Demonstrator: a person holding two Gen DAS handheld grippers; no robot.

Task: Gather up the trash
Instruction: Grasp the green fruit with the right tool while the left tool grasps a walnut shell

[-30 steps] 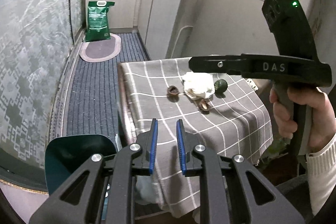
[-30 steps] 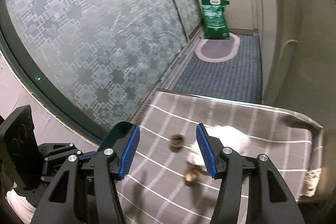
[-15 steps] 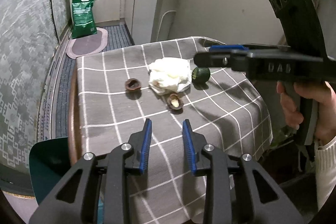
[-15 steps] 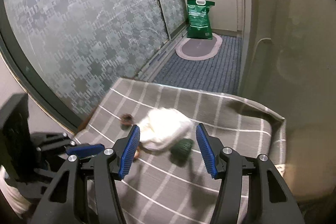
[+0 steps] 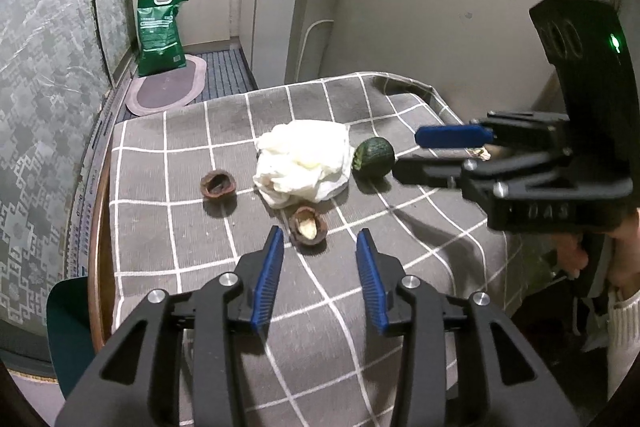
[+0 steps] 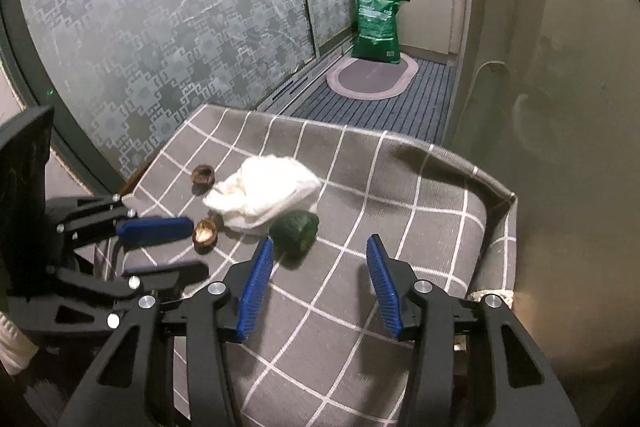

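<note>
Approaching the trash: your left gripper [image 5: 320, 241], jaws opening and empty, nears the brown nutshell half [image 5: 308, 227] at frame centre; straddle it, then close.

Your right gripper [image 6: 320, 259] hangs over the checked tablecloth [image 6: 400, 195], jaws closing on nothing, the green avocado piece [image 6: 294, 229] just ahead. Beyond it lie the crumpled white tissue [image 6: 264, 193] and two nut shells [image 6: 205, 230], with your left gripper [image 6: 176, 247] beside the nearer shell.

Checked tablecloth [image 5: 192, 227] (tissue [image 5: 306, 161], shells [image 5: 218, 183], avocado [image 5: 374, 159])
</note>
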